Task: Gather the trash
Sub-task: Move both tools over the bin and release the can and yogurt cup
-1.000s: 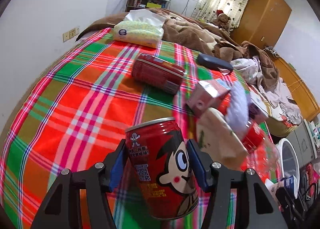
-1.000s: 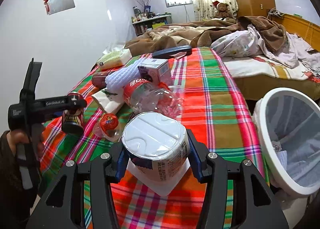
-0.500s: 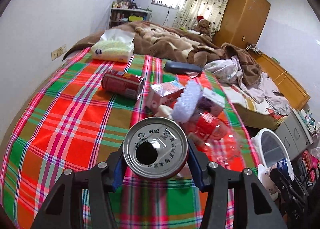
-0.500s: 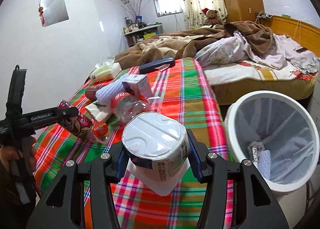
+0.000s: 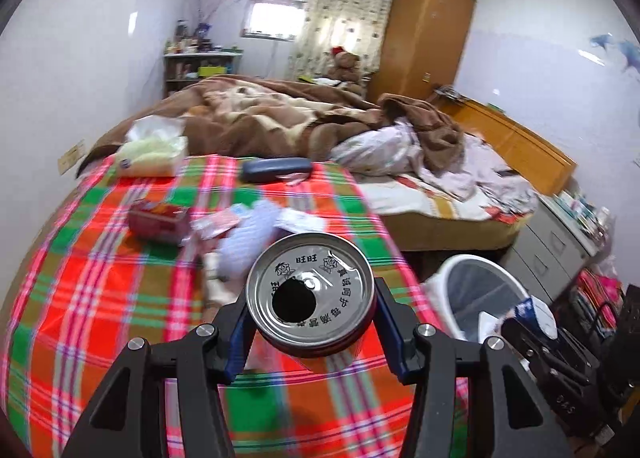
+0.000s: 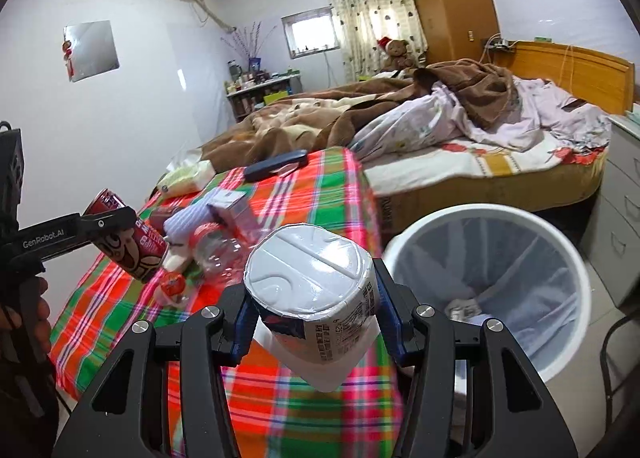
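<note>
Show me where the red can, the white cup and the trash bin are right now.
red can (image 5: 310, 294): left wrist view, on its silver top beside the drinking hole.
white cup (image 6: 310, 272): right wrist view, middle of its sealed foil lid.
trash bin (image 6: 448, 216): right wrist view, on the far white rim.

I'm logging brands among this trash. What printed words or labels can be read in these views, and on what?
"旺旺": lid of the red can.
"GenRobot.AI": arm of the left gripper.
Ring of characters around the can lid: partly legible only.
Yogurt cup label: too small.
</note>
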{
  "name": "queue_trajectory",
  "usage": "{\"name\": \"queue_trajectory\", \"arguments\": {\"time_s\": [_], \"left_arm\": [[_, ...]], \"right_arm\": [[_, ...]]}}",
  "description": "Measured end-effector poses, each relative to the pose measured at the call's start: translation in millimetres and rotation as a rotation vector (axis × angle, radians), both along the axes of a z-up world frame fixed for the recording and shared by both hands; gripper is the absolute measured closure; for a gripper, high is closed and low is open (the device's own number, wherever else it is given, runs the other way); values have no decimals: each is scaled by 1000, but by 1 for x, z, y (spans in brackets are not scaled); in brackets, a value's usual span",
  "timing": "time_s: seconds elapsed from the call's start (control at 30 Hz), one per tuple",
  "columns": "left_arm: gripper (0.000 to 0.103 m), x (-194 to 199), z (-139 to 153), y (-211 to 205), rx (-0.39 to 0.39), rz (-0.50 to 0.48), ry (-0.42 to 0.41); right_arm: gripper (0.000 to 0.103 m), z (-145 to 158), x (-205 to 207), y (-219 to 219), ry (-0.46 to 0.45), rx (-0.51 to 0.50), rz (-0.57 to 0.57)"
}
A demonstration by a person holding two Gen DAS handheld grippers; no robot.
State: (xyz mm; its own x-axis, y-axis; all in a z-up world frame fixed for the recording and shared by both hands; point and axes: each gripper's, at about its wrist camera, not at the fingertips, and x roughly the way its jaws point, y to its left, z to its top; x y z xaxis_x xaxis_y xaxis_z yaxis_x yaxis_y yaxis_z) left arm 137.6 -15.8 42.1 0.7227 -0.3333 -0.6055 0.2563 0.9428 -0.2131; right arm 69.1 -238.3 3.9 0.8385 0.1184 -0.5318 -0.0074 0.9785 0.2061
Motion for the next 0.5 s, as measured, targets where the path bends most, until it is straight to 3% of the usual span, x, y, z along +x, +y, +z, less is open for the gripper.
{"name": "queue_trajectory", "arguments": {"time_s": [0.5], "left_arm": [[49,1,-4,-146,43,-297,9]], "right_arm": [[50,1,-5,-69,22,-41,-153]]}}
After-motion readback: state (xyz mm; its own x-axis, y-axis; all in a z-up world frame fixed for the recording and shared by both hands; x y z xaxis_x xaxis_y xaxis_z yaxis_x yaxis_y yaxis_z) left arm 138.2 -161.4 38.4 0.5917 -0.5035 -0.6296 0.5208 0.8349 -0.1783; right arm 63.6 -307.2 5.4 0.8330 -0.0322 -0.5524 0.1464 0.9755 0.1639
